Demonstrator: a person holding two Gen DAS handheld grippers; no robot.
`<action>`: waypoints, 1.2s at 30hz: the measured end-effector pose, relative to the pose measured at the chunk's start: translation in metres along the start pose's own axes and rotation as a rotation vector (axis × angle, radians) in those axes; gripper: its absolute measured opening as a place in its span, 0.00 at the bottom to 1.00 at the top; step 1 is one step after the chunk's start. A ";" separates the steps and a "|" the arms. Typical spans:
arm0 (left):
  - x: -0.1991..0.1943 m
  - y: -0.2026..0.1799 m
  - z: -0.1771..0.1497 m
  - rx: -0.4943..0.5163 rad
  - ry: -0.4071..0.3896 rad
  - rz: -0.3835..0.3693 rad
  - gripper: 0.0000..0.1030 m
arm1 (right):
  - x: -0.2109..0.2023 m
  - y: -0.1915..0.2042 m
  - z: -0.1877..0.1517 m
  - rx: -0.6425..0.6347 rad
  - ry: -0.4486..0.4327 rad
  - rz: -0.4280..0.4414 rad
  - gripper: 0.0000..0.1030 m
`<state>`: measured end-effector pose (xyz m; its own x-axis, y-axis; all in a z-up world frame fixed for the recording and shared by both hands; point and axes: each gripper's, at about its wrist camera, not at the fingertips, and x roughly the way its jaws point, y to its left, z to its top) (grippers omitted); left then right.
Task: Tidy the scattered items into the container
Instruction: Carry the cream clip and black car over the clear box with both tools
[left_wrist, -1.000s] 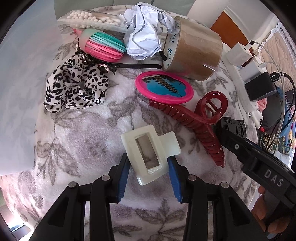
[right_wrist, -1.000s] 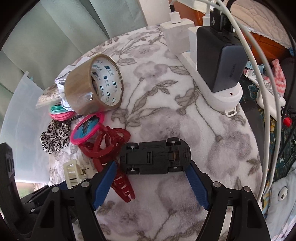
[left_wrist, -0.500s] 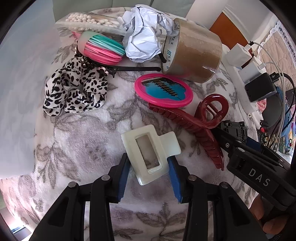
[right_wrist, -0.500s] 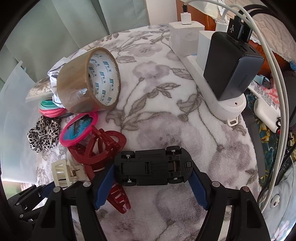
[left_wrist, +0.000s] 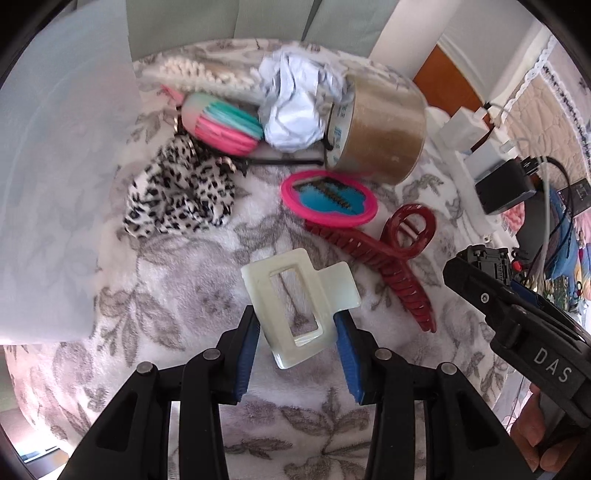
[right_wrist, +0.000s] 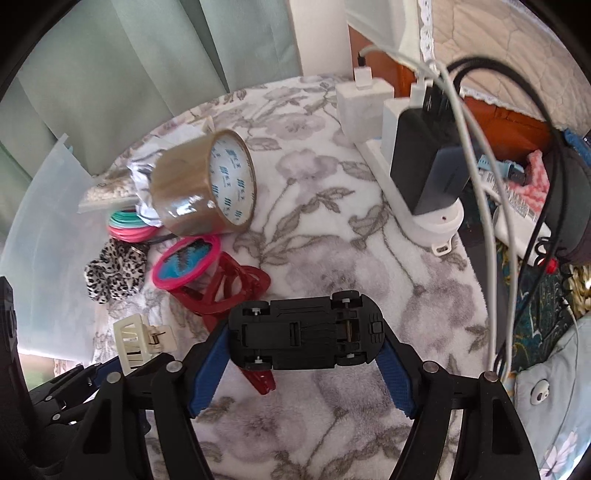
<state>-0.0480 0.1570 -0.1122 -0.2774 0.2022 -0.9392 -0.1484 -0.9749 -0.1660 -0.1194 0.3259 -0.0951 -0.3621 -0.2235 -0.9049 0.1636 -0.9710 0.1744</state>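
From the left wrist we look down on a counter (left_wrist: 177, 295) covered with a fleecy white cloth printed with grey flowers, green curtains hanging behind it and an orange-brown door off to the right. A translucent plastic container (left_wrist: 55, 184) fills the left edge; we cannot see what lies in it. The left tool (left_wrist: 295, 336) is clenched on the cream hair claw (left_wrist: 295, 295), its blue pads pressed to both sides of the clip. Beyond it lie the dark red hair claw (left_wrist: 391, 254), the pink oval mirror (left_wrist: 328, 201), a leopard-print scrunchie (left_wrist: 177, 195), a bundle of pink and teal hair ties (left_wrist: 225, 125), a ball of crumpled paper (left_wrist: 295, 107), a roll of brown tape (left_wrist: 380, 129) standing on edge and a pack of cotton swabs (left_wrist: 199, 74), blurred. At the right edge we see the right tool's black body. From the right wrist, the same flowered cloth runs back to the curtains, with a white power strip (right_wrist: 417, 218) along the right carrying white chargers and a black adapter (right_wrist: 424, 162), cables looping over it. The right tool (right_wrist: 303, 350) grips a black toy car (right_wrist: 303, 336) by its nose and tail, underside facing us, just in front of the red claw. The container's pale wall (right_wrist: 48, 206) stands at the left, beside the scrunchie and hair ties.
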 end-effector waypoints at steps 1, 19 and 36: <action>-0.007 -0.002 0.002 0.006 -0.023 0.000 0.41 | -0.004 0.002 0.003 -0.003 -0.011 0.004 0.75; -0.147 0.042 0.025 0.052 -0.441 -0.029 0.41 | -0.096 0.060 0.047 -0.066 -0.258 0.084 0.75; -0.237 0.145 0.017 -0.145 -0.651 0.102 0.41 | -0.184 0.184 0.049 -0.296 -0.459 0.260 0.75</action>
<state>-0.0201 -0.0311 0.0917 -0.8055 0.0790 -0.5873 0.0255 -0.9855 -0.1675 -0.0678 0.1843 0.1221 -0.6242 -0.5282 -0.5757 0.5247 -0.8293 0.1920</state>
